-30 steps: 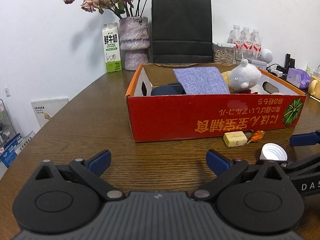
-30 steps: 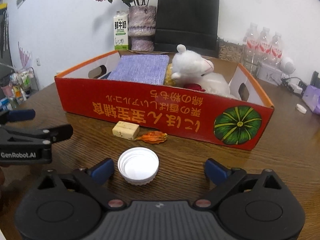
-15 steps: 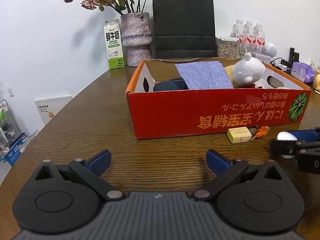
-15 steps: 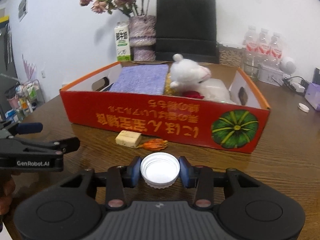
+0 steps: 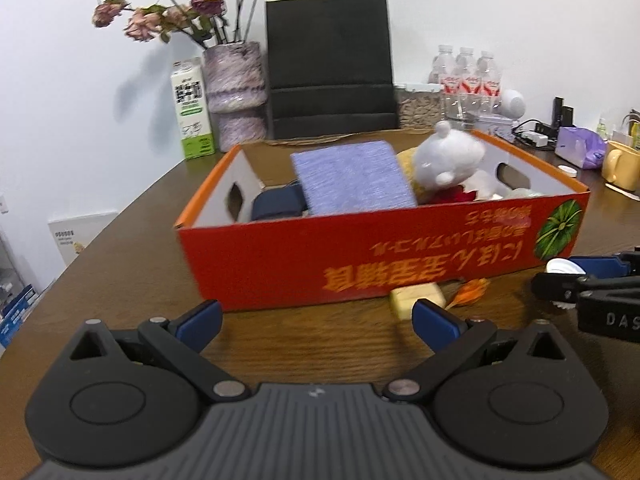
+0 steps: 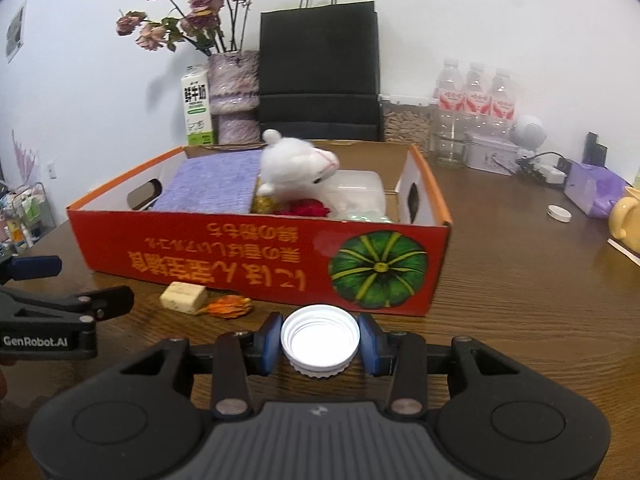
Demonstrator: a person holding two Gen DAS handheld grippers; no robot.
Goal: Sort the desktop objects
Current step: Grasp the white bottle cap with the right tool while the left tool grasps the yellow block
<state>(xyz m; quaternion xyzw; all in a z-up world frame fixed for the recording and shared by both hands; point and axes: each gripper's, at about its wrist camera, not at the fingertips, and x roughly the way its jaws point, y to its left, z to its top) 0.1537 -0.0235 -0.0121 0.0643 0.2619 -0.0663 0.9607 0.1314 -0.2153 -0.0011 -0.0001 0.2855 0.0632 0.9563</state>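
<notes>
The right gripper (image 6: 320, 344), wide a second ago, is now clamping the white ribbed plastic bottle cap (image 6: 320, 339) near the desk's front edge, ready for boxing; the left gripper (image 5: 316, 318) is gaping wide, holding nothing.

black paper bag (image 6: 319, 68) upper centre | vase of dried roses (image 6: 234, 94) upper left | milk carton (image 6: 197, 106) beside vase | water bottles (image 6: 476, 98) upper right | yellow mug (image 5: 620, 164) right edge

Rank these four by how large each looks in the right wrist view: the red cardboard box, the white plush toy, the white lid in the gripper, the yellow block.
1. red cardboard box
2. white plush toy and white lid: they look alike, and the lid is much nearer the camera, so unranked
3. yellow block
</notes>
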